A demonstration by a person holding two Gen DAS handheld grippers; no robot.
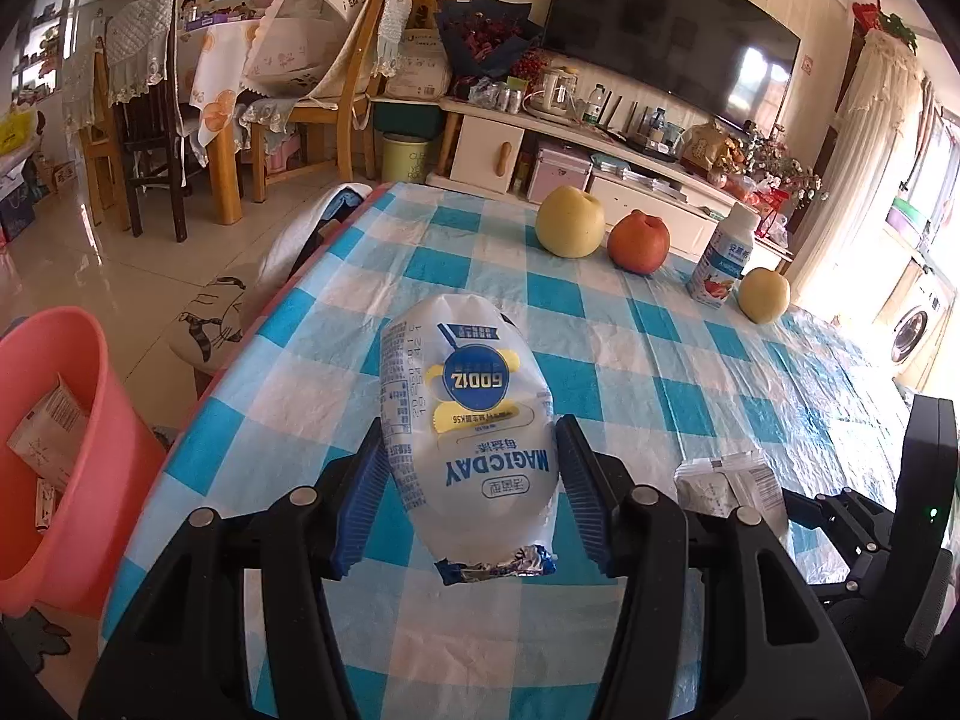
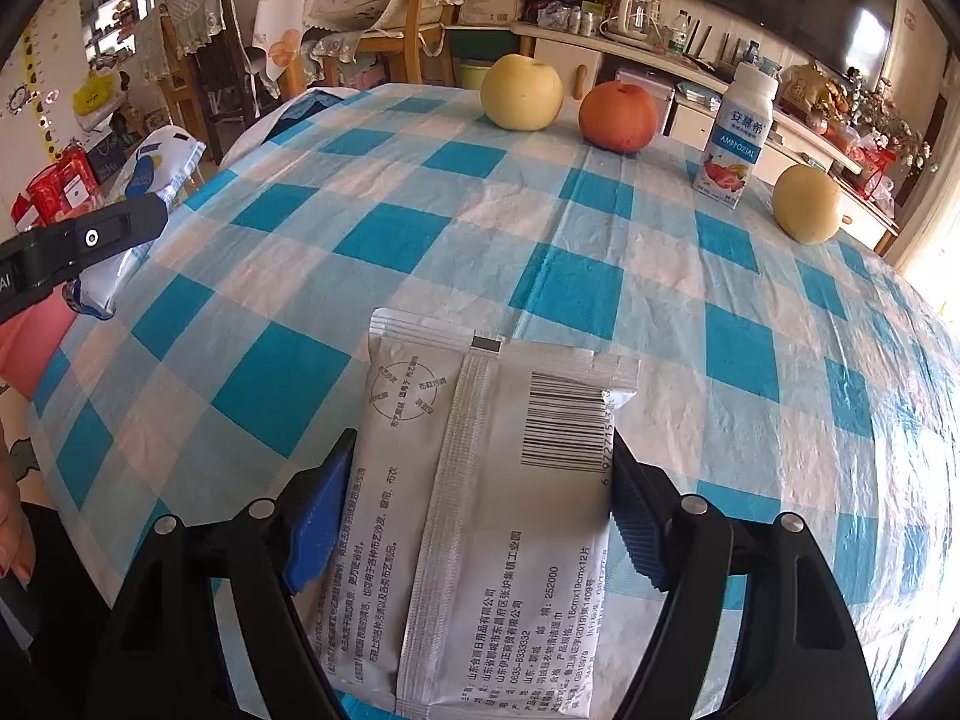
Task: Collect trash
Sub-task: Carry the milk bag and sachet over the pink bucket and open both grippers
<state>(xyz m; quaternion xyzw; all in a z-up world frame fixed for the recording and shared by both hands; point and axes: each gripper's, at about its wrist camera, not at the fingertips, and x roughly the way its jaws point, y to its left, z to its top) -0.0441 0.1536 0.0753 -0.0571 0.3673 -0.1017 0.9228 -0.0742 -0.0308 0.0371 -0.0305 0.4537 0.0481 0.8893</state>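
A puffy white snack bag with blue and yellow print sits between the blue pads of my left gripper, which is shut on it and holds it above the checked table. A flat silver packet with a barcode lies between the pads of my right gripper, and both pads touch its long edges. The left wrist view shows that packet low on the table with the right gripper behind it. At the left edge of the right wrist view, the left gripper carries the snack bag.
A pink bucket holding paper scraps stands on the floor left of the table. Along the far edge are a yellow fruit, an orange-red fruit, a yogurt bottle and a small yellow fruit. A cat-print stool stands beside the table.
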